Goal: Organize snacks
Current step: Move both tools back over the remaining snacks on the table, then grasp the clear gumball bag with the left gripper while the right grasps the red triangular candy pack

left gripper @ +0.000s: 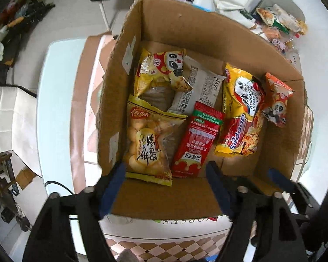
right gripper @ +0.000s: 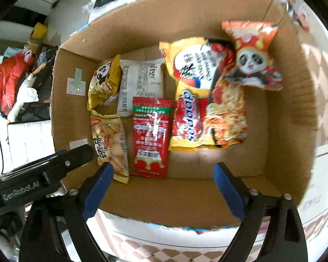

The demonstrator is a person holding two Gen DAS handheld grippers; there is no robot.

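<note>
An open cardboard box (left gripper: 175,28) (right gripper: 295,113) holds several snack packs. A red sachet (left gripper: 194,139) (right gripper: 151,135) lies in the middle. Left of it are a yellow biscuit bag (left gripper: 144,144) (right gripper: 109,137), a yellow panda pack (left gripper: 161,69) (right gripper: 102,80) and a white pack (left gripper: 199,89) (right gripper: 142,83). On the right a yellow Sedaap noodle pack (left gripper: 240,113) (right gripper: 192,91) lies under an orange panda pack (left gripper: 275,100) (right gripper: 253,56). My left gripper (left gripper: 166,174) is open and empty above the box's near wall. My right gripper (right gripper: 164,172) is open and empty there too.
The box stands on a checkered cloth (left gripper: 164,246) (right gripper: 164,251) over a white table (left gripper: 54,87). More snacks are piled at the back right (left gripper: 277,24). A white chair (left gripper: 11,118) stands at the left. The other gripper's black body (right gripper: 44,174) is beside my right gripper.
</note>
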